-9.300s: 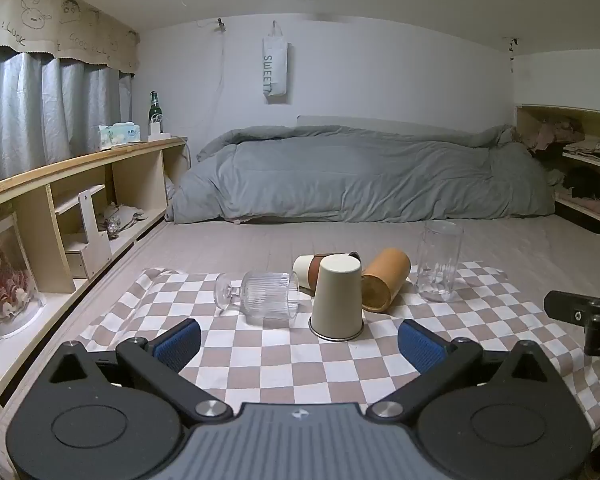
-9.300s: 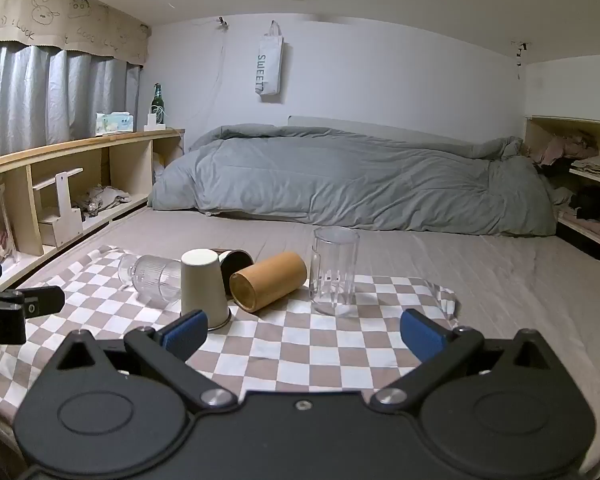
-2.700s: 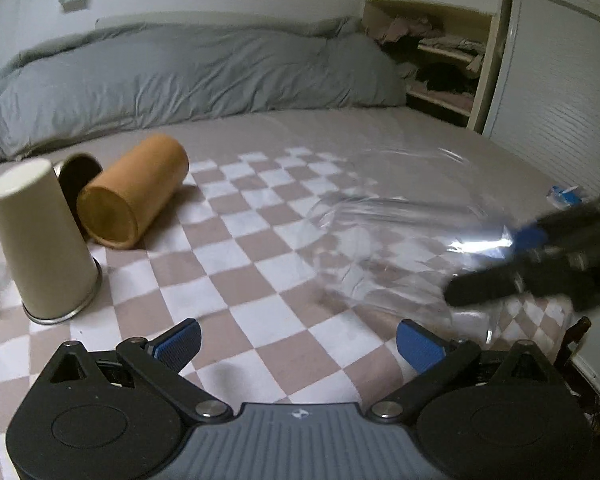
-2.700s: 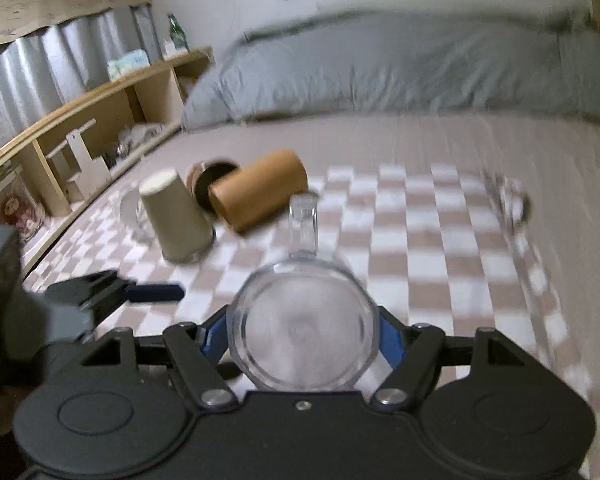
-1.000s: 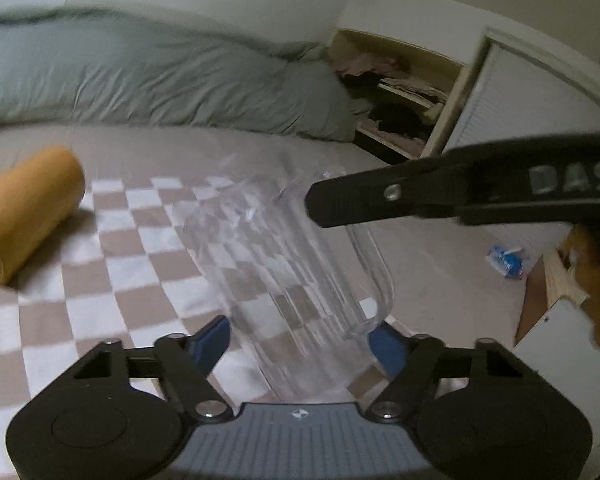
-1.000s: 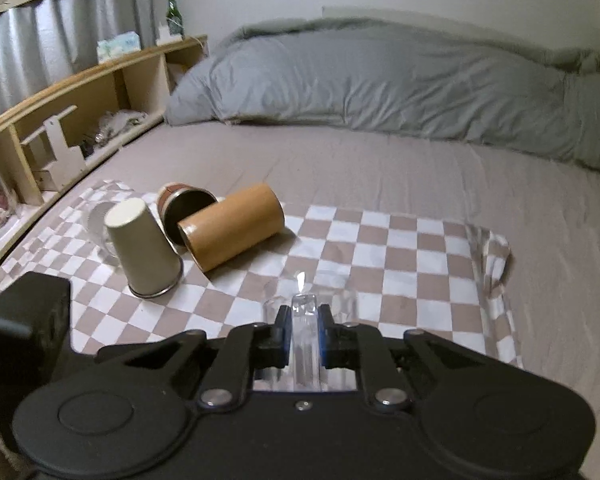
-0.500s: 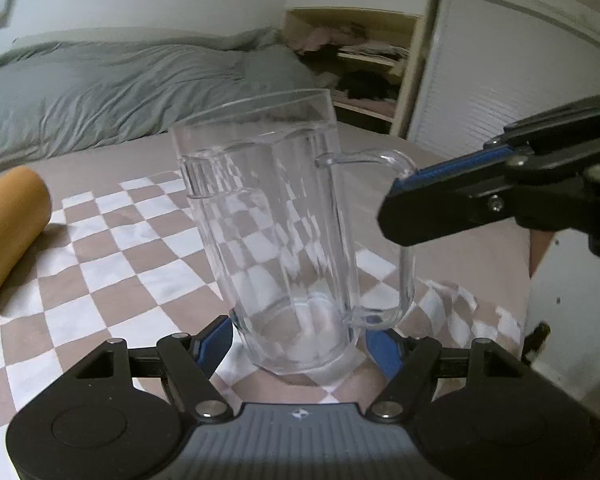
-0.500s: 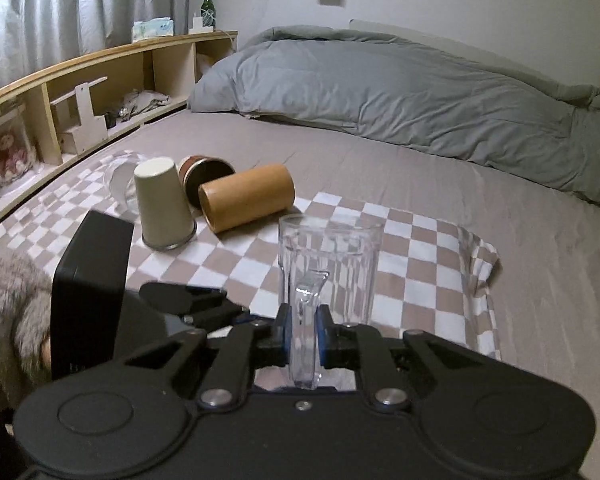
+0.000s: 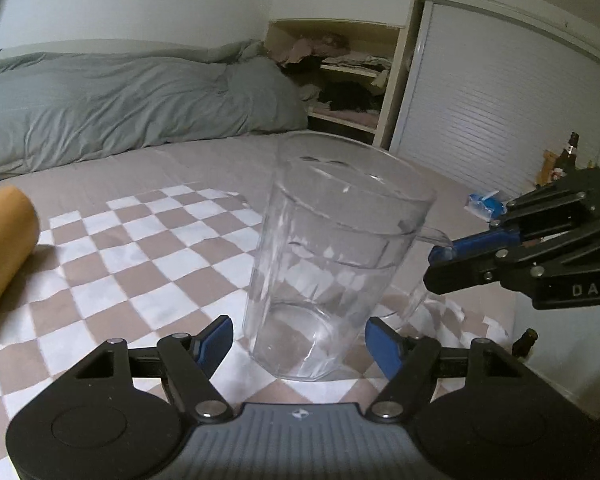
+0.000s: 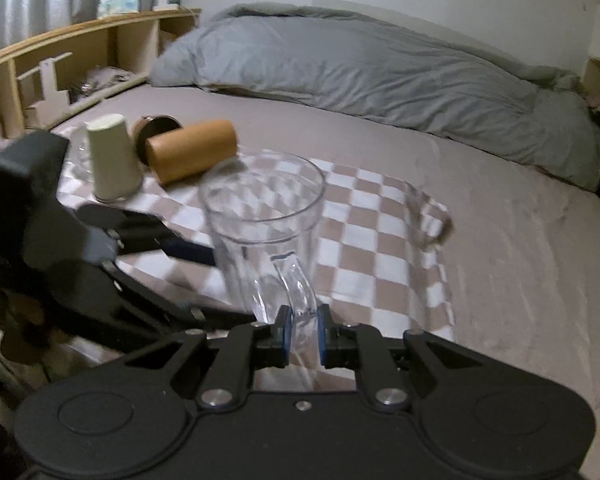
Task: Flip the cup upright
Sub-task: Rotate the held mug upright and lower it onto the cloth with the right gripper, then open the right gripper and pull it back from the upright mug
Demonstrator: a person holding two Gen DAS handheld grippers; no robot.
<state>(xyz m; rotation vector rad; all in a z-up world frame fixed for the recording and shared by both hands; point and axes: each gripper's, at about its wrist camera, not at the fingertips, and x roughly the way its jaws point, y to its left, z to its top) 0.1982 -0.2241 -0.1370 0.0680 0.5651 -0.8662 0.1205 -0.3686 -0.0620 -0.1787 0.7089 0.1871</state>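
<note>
A clear plastic mug (image 9: pixel 332 264) stands upright, mouth up, on the checkered cloth (image 9: pixel 148 248). My left gripper (image 9: pixel 299 338) is open, with its blue pads either side of the mug's base and a gap on each side. My right gripper (image 10: pixel 301 334) is shut on the mug's handle (image 10: pixel 296 292); it also shows in the left wrist view (image 9: pixel 444 256) at the right of the mug. The mug body (image 10: pixel 264 232) rises just ahead of the right fingers. The left gripper's arm (image 10: pixel 100 240) reaches in from the left.
An orange cylinder cup (image 10: pixel 192 150) lies on its side with a brown cup (image 10: pixel 156 128) behind it. A cream cup (image 10: pixel 110 160) stands upside down beside them. A grey duvet (image 10: pixel 380 68) lies behind. Wooden shelves (image 10: pixel 80 60) run along the left.
The mug has gone from tilted to standing upright on the cloth. My left gripper has opened away from its base. My right gripper stays shut on the handle.
</note>
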